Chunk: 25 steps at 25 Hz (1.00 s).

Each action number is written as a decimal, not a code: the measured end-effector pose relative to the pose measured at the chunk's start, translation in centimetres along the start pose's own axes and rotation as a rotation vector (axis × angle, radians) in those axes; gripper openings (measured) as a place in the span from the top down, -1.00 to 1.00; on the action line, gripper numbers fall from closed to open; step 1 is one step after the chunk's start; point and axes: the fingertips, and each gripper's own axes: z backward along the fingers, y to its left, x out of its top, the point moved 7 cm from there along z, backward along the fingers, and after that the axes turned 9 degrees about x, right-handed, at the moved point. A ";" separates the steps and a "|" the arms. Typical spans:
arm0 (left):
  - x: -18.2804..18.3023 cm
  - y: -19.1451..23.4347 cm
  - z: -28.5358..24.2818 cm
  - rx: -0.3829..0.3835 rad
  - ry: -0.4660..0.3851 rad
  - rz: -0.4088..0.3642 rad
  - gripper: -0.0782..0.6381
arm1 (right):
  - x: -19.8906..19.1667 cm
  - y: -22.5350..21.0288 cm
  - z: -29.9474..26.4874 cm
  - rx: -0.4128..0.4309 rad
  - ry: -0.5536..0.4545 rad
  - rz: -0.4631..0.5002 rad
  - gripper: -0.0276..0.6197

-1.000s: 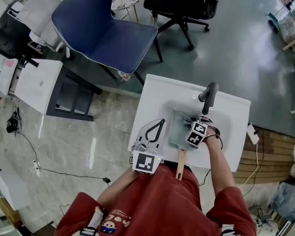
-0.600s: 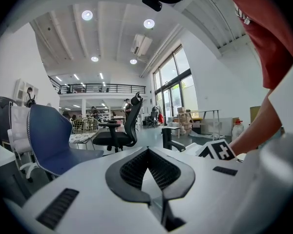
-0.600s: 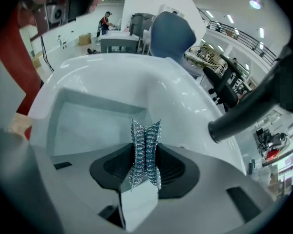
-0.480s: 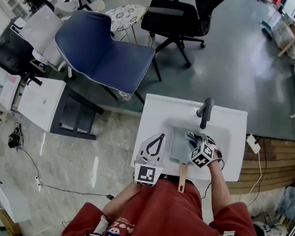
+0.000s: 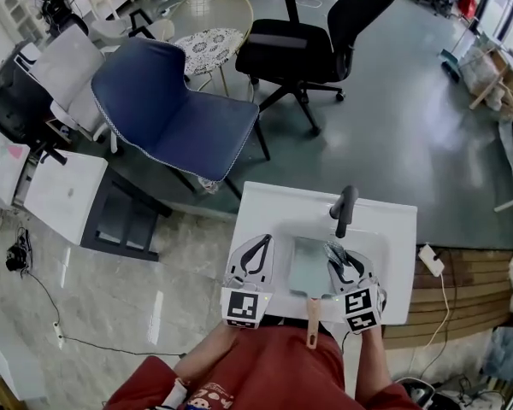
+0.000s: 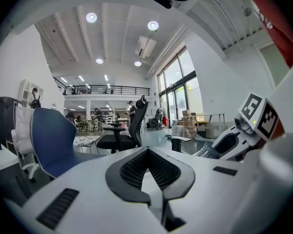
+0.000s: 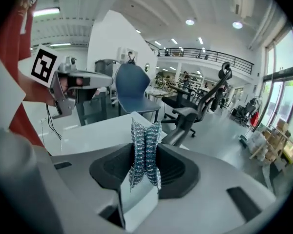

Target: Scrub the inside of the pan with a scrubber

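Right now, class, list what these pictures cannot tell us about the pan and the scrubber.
Pan interior: head view, too small to judge clean or dirty; neither gripper view shows it.
Scrubber gripped faces: right gripper view, covered by the jaws closed on it.

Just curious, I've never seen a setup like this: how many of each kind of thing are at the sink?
Grippers: 2 (left gripper, right gripper)
Pan: 1
Scrubber: 1
Faucet: 1
Total: 5
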 end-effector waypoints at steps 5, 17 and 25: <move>2.2 0.5 -0.3 0.002 -0.028 0.014 0.75 | 2.2 -0.9 3.5 -0.074 -0.136 -0.054 0.42; 8.1 0.2 1.0 -0.019 -0.090 -0.001 0.75 | 6.8 -5.4 12.4 -0.463 -0.575 -0.088 0.41; 10.1 1.5 0.8 0.011 -0.133 0.008 0.75 | 8.3 -6.0 14.1 -0.574 -0.680 -0.052 0.40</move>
